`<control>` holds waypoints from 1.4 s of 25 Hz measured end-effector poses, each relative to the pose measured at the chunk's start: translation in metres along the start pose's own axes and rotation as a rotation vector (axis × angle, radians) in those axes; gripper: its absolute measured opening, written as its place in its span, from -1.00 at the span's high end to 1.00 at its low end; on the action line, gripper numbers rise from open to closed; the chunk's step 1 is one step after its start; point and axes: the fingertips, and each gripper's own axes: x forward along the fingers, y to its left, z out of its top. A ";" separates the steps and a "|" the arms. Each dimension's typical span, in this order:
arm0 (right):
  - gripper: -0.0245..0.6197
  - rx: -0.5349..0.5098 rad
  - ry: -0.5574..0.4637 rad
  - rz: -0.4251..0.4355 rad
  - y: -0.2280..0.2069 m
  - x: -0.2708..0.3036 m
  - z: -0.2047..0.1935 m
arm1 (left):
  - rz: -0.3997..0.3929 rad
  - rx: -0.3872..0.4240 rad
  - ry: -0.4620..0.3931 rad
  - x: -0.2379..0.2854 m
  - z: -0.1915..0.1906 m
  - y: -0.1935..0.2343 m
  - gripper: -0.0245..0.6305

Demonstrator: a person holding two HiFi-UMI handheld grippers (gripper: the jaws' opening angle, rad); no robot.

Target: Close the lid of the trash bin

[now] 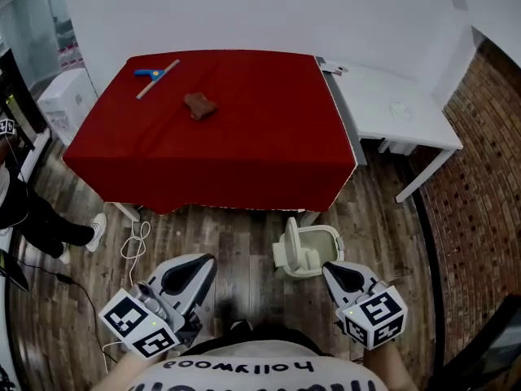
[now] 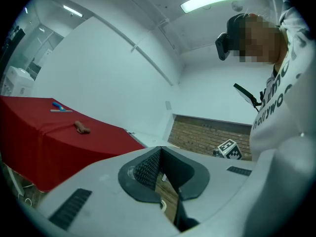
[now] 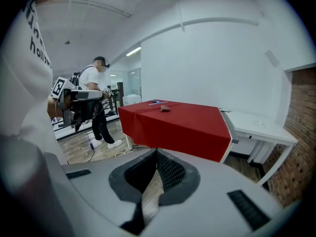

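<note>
On the wooden floor in the head view, a small pale trash bin stands just in front of the red-clothed table. Its lid is tipped up and open at the bin's left side. The left gripper hangs to the left of the bin, apart from it. The right gripper sits just beside the bin's near right edge; whether they touch cannot be told. A blue-handled tool and a brown lump lie on the red cloth, and a white table adjoins it on the right.

Seen from the left gripper view, the jaws meet at their tips with only a thin sliver of floor showing below, and they hold nothing. The red table lies to the left, with a brick wall beyond.

Seen from the right gripper view, the jaws are likewise together and empty. The red table stands ahead, and another person stands at the left.
</note>
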 end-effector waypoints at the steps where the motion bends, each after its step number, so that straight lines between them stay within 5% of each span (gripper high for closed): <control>1: 0.90 0.000 0.004 -0.009 -0.002 0.006 0.001 | 0.000 -0.003 0.001 0.003 0.000 0.005 0.91; 12: 0.90 -0.081 0.139 0.053 -0.039 0.079 -0.025 | 0.031 -0.043 -0.012 0.046 0.000 0.032 0.91; 35: 0.90 -0.297 0.437 0.536 -0.079 0.244 -0.131 | 0.472 -0.147 0.066 0.100 -0.037 0.076 0.91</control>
